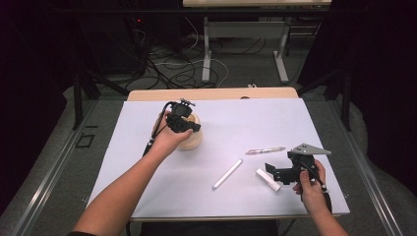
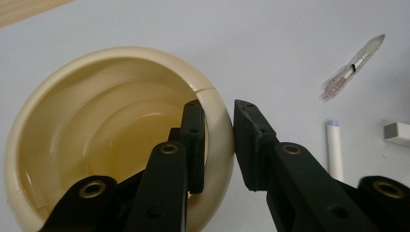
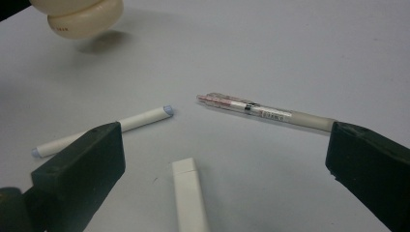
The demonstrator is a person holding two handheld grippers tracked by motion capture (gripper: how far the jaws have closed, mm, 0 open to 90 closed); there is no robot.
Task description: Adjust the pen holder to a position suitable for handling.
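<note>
Cup pinched at the rim, right claw spread and idle

Cup count is one: a cream cup (image 2: 96, 140), and my left claw (image 2: 218, 145) has its rim wall between the pads, one jaw inside the bowl and the other outside, pressed together on it. In the high view my left claw (image 1: 184, 123) sits over the cup (image 1: 191, 140) left of the sheet's middle, and in the right claw's view the cup (image 3: 80, 17) hangs slightly above its own shadow, so it looks lifted off the white sheet (image 1: 255, 118) that covers the table.

Taking the cup as my landmark, three loose things lie to its right. One white stick (image 1: 227, 173) lies nearest, slanted, well apart from the cup. One clear pen (image 1: 265, 150) lies farther right, roughly level across the sheet. One short white block (image 1: 268, 179) lies farthest, just at the mouth of my right claw (image 1: 271, 172).

My right claw is spread wide with nothing between the pads; in its own view the block (image 3: 189, 193) lies on the sheet between the jaws, touching neither.

Room around the cup is good: bare sheet behind it up to the far wooden edge (image 1: 211, 94), and bare sheet to its left out to the sheet's left border. Only the rightward path carries the stick and the pen.
</note>
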